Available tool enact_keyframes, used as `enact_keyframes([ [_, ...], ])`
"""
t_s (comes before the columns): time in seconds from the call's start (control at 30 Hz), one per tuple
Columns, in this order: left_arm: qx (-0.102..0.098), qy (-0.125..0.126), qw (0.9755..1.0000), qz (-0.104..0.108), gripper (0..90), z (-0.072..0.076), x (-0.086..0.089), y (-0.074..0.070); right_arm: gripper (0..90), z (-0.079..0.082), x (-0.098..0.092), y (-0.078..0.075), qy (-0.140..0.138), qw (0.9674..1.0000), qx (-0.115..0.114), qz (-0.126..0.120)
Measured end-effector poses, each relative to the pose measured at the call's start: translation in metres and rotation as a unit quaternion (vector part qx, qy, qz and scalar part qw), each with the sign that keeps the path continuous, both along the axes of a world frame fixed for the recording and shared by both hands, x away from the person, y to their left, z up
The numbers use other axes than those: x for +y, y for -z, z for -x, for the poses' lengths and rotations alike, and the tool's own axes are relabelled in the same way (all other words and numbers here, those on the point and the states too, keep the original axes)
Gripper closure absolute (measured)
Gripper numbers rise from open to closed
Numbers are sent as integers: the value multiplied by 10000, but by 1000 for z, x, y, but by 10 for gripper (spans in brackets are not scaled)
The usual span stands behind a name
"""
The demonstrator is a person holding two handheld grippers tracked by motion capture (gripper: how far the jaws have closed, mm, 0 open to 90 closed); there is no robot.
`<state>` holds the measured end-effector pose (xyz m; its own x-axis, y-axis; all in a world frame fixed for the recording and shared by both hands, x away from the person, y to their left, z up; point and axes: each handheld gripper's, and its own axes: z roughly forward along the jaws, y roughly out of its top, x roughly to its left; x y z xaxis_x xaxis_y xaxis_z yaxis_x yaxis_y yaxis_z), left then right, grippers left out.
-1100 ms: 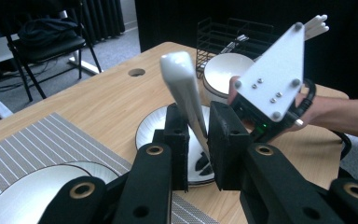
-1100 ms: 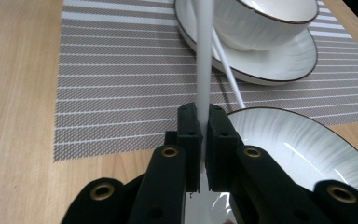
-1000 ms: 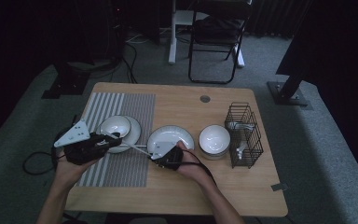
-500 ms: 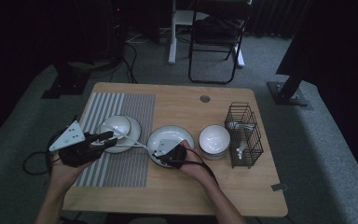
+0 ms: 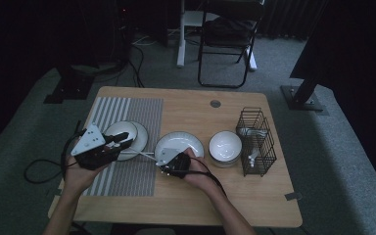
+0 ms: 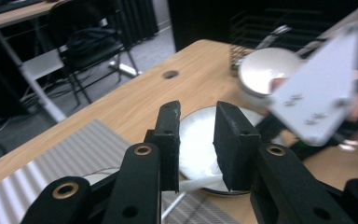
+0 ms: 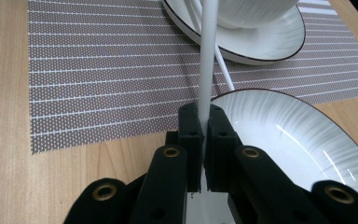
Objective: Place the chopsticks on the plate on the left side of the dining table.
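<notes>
1. High view: the right gripper [image 5: 164, 157] sits at the near-left rim of the middle plate [image 5: 186, 142] and clamps the end of a thin white stick [image 5: 144, 154]. The stick's long axis runs across the bench [image 5: 186, 205] to the left, toward the bowl [image 5: 121, 131] on the left plate [image 5: 139, 139]. The left gripper [image 5: 124, 141] hovers over that bowl, so it is the one nearer the stick's far end. A second bowl [image 5: 225, 145] and a wire rack [image 5: 255, 142] stand well to the right, out of the way.

2. Left gripper view: its fingers [image 6: 168, 135] stand narrowly apart; the jaws have just been closing, with nothing pressed between them. The stick [image 6: 193, 185] passes just below the fingertips, crosswise to them, with the middle plate [image 6: 196, 140] beyond.

3. Right gripper view: the fingers [image 7: 189, 133] are tight on the stick [image 7: 207, 56], which points straight away over the striped mat [image 7: 98, 74] to the bowl [image 7: 251, 9] on its plate [image 7: 279, 39]. The middle plate [image 7: 289, 135] lies just to the right.
</notes>
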<state>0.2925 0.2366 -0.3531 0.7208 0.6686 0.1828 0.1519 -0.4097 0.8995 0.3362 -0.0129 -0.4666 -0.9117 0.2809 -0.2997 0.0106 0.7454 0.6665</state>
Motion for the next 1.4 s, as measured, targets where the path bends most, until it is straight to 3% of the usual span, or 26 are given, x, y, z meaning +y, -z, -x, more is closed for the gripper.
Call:
enact_keyframes([
  [0.3,109,-557,9983,-140,730,-7,15,14,871,2,-6,-4,-17,10000,-56,-13],
  [0.43,230,-932,9949,-325,726,-10,23,23,871,2,-4,-3,-19,10000,-50,14],
  [0.57,198,-918,9953,-227,713,-8,26,21,871,2,0,-2,5,9999,-18,127],
  [0.67,45,-845,9964,-66,705,-3,27,10,871,1,10,0,-6,9996,-2,279],
  [0.8,-22,-762,9971,-39,702,1,27,5,870,1,23,-1,-127,9992,-53,380],
  [1.03,104,-858,9960,-208,687,1,35,16,870,-4,42,2,-213,9982,-14,562],
  [1.4,260,-1082,9935,-239,684,8,54,36,870,-12,58,7,-283,9961,-18,839],
])
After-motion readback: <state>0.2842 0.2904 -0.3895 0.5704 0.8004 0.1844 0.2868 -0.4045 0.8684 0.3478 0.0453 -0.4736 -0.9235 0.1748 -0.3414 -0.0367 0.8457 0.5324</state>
